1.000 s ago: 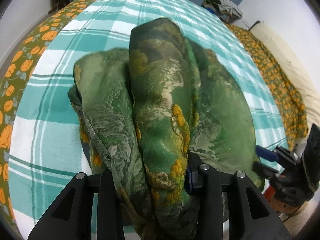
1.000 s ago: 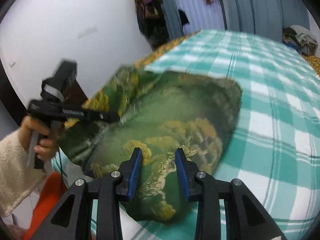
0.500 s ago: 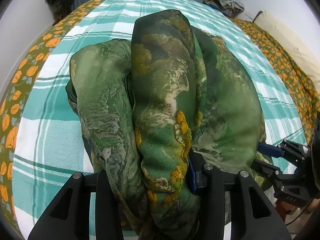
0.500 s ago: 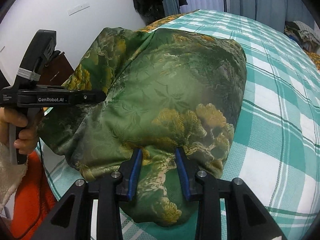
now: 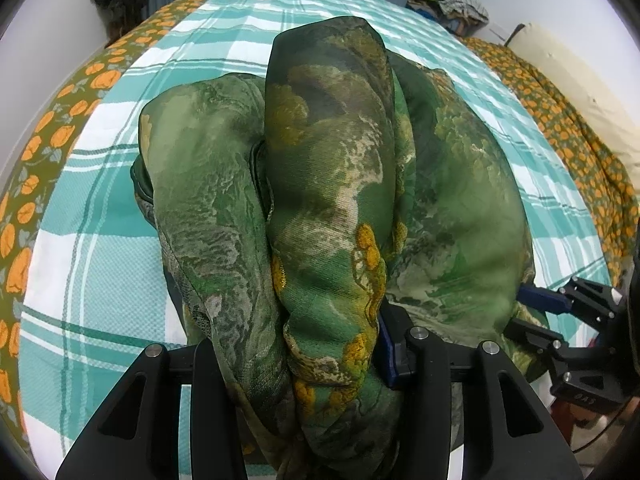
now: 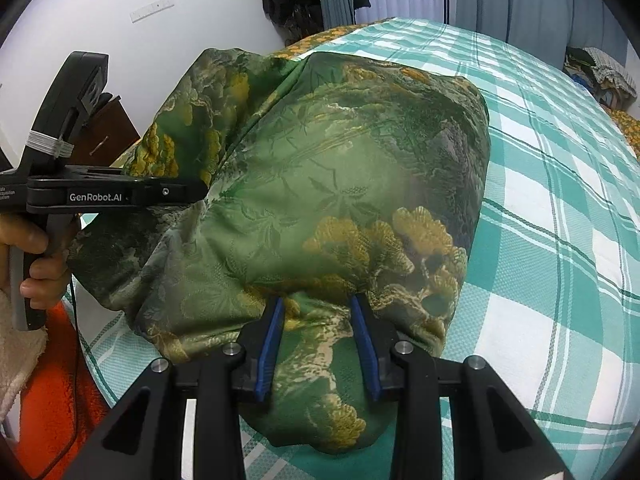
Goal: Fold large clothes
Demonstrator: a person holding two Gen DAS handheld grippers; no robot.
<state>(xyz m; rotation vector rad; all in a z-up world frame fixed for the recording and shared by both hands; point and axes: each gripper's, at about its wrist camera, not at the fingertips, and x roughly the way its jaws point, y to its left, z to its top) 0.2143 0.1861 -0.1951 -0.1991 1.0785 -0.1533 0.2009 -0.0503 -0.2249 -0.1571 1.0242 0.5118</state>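
Observation:
A large green garment with a gold and white landscape print lies bunched on the teal checked bedspread. My left gripper is shut on a thick gathered fold of it at the near edge; the fabric hides the left finger. My right gripper has its blue-padded jaws around another bunch of the same garment. In the left wrist view the right gripper sits at the garment's right edge. In the right wrist view the left gripper grips the garment's left side.
An orange floral sheet borders the bedspread on the left and right. A pile of clothes lies at the far end of the bed. A cream pillow is at far right. Curtains hang behind.
Both grippers have stayed shut on the garment and carried it a little forward over the bed. The garment has spread and settled lower, and the motion blur has gone.

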